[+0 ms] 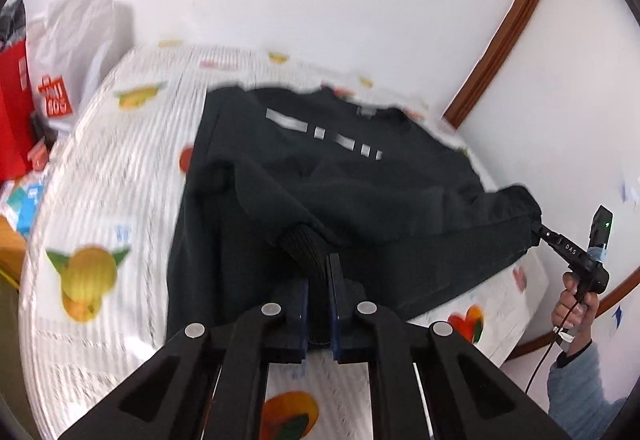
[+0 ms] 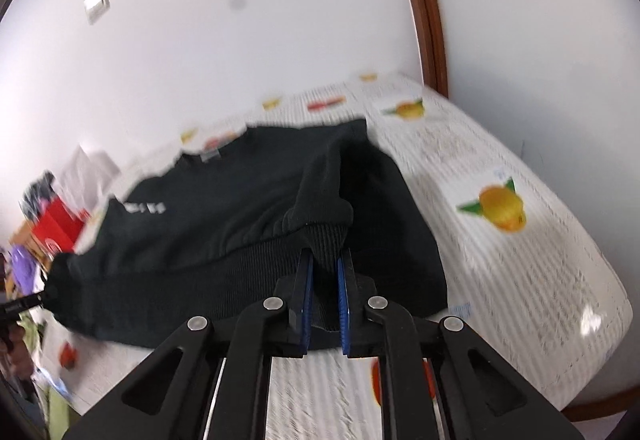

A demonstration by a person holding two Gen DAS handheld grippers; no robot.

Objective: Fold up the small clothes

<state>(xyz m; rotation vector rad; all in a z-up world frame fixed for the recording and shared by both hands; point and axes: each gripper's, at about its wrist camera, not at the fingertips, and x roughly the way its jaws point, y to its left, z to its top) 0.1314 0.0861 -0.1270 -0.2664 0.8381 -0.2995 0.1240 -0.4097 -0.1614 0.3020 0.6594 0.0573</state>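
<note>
Sweatshirt (image 1: pixel 328 175) hem between both hand-held grippers

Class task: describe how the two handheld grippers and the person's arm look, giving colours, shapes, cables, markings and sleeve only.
Both the left gripper and the right gripper have matte black linkage arms with round silver pivot pins and blue-padded fingers. Seen from the left wrist camera, the right gripper has a pistol handle with white lettering, a green light and a black cable. The person's hand is bare; the sleeve is light blue.

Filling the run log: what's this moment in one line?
left gripper shut on sweatshirt cuff | right gripper shut on hem | bed
</note>
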